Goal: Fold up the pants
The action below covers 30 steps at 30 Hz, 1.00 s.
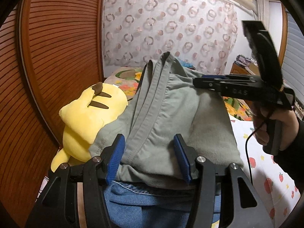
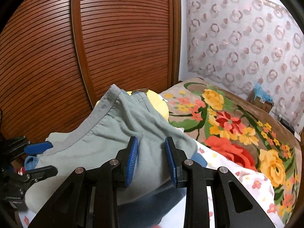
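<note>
Grey-green pants [image 1: 161, 114] lie bunched in a heap on the bed, on top of blue jeans [image 1: 148, 205]. My left gripper [image 1: 150, 152] is open, its blue pads on either side of a fold at the near edge of the pants. My right gripper [image 2: 151, 152] is also open, its pads straddling the pants [image 2: 114, 133] without pinching them. The right gripper shows in the left wrist view [image 1: 197, 82], held by a hand, its tip against the pants' far right side. The left gripper shows at the left edge of the right wrist view [image 2: 40, 158].
A yellow plush toy [image 1: 89, 117] lies left of the pants against a brown slatted wardrobe door [image 1: 57, 57]. A floral blanket [image 2: 237, 129] covers the far bed. A fruit-print sheet [image 1: 266, 171] lies to the right. A patterned curtain [image 1: 167, 28] hangs behind.
</note>
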{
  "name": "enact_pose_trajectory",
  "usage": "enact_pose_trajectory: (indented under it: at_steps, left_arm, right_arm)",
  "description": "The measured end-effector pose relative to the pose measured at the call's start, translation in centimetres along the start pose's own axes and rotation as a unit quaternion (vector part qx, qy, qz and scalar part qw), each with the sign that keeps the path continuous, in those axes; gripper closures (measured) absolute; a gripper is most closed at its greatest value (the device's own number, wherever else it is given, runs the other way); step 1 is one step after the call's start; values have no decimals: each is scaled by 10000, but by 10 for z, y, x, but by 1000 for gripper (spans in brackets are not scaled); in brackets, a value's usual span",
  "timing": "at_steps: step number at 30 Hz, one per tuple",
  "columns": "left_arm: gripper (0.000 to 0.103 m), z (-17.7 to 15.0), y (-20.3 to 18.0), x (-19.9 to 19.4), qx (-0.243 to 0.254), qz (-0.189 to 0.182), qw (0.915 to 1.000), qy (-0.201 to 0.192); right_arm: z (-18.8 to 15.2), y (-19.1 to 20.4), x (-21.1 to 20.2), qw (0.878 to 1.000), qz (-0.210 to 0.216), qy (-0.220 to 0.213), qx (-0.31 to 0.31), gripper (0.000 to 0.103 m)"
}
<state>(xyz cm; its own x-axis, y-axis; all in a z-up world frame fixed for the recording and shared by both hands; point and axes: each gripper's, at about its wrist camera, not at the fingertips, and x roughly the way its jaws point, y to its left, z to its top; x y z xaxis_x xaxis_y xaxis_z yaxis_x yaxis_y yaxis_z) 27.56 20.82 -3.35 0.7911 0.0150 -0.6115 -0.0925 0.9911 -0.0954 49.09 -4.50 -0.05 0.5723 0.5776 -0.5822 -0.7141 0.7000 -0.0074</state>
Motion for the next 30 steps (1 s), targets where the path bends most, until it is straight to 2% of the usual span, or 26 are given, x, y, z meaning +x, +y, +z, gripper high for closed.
enact_pose_trajectory:
  at_steps: [1,5,13,15,17,21,24,26,30]
  left_arm:
    - [47,1,-1,-2,16,19,10000,-15]
    - [24,4,-4,-18,47,-38,9997,-218]
    - [22,1,-16,-34,138,-62,9996,-253]
    - [20,1,-17,-36,132,25,9996,-266]
    - [10,0,-17,-38,132,228,9993,-267]
    - [10,-2,-16,-43,140,274,9991,-279]
    - [10,-5,-17,-48,177,350,9989,-243]
    - [10,-7,-17,-54,186,361,9987,-308]
    - [10,-12,-21,-66,237,244,9987,-381]
  right_arm:
    - [-1,2,-5,10000,6,-31,6,72]
    - [-9,11,-27,9998,101,-167,-3,72]
    - [-26,32,-60,9995,109,-300,16,72]
    - [-30,36,-68,9992,119,-371,84,72]
    - [-33,39,-76,9990,81,-433,121,72]
    - [-37,45,-86,9987,21,-476,201,72]
    - [-42,52,-92,9987,-55,-483,180,65]
    - [-45,57,-96,9986,-73,-491,163,64]
    - [-49,64,-103,9985,-107,-487,214,63]
